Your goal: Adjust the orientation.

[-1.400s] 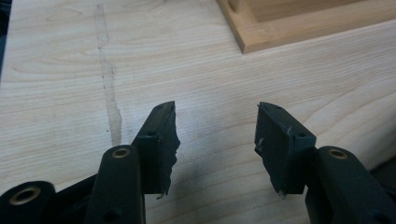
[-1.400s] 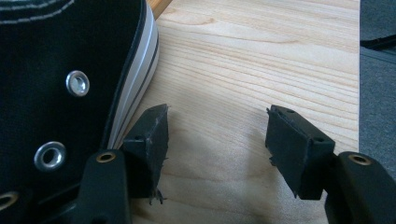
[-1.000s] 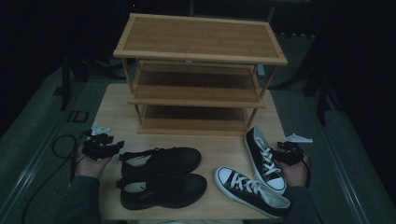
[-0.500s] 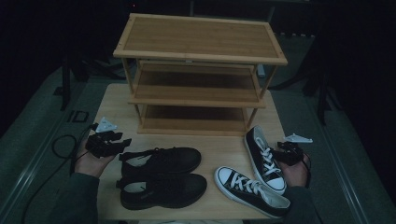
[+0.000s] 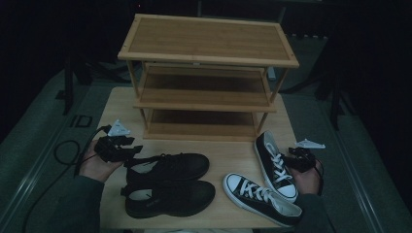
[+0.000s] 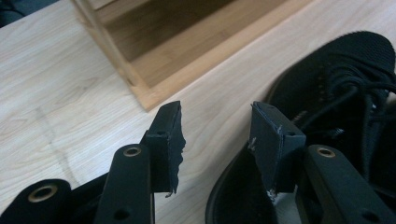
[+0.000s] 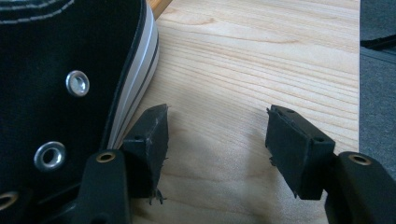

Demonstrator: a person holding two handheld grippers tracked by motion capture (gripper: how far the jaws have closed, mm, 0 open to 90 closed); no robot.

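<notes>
Two black lace-up shoes lie side by side at the table's front left, the farther black shoe (image 5: 170, 165) and the nearer one (image 5: 170, 196). My left gripper (image 5: 118, 148) hovers at the farther shoe's heel. In the left gripper view, my left gripper (image 6: 217, 140) stands open, its jaws having just closed a little. The black shoe (image 6: 341, 70) has its heel rim by the right-hand jaw, and nothing is pressed. Two black-and-white sneakers (image 5: 274, 165) (image 5: 262, 196) lie at the front right. My right gripper (image 5: 301, 158) rests open beside the sneaker (image 7: 56, 56), over bare table.
A three-tier bamboo shoe rack (image 5: 209, 73) stands at the back of the wooden table (image 5: 233, 155), and its bottom corner (image 6: 187, 51) is just beyond my left gripper. A black cable (image 5: 63, 148) loops off the left edge. Dark floor surrounds the table.
My left hand has lifted and moved right toward the black shoe's heel, and its jaws look slightly narrower. The right hand and all the shoes have stayed put.
</notes>
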